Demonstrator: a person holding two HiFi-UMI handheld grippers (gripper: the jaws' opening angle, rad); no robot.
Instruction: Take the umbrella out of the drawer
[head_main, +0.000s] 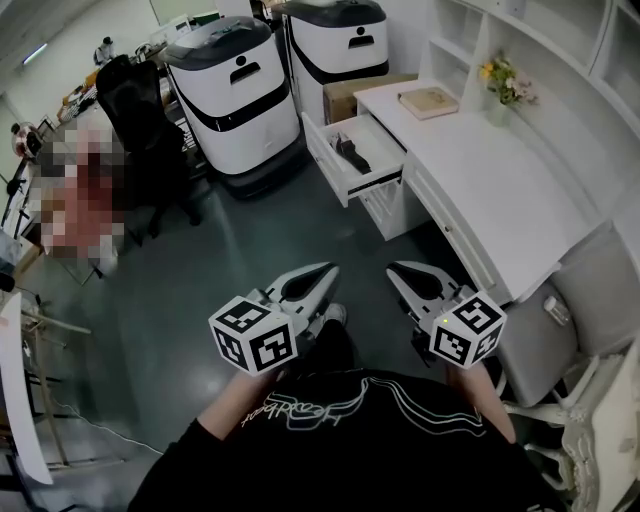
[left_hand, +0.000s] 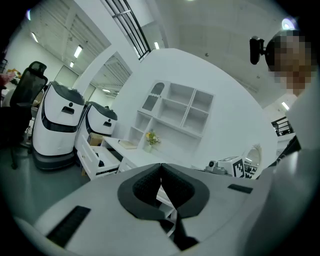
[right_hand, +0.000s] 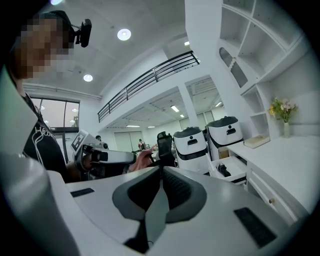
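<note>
The left tongs (head_main: 322, 270) have their jaws pressed together on nothing. Well ahead of both tongs, the black folded umbrella (head_main: 352, 152) lies in the open white drawer (head_main: 322, 158) of the long white desk (head_main: 500, 190). The right tongs (head_main: 396, 268) are likewise closed and empty.

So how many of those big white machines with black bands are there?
2. One white, black-banded machine stands left of the open white drawer; the second machine stands beside it, further back. More may be out of view.
</note>
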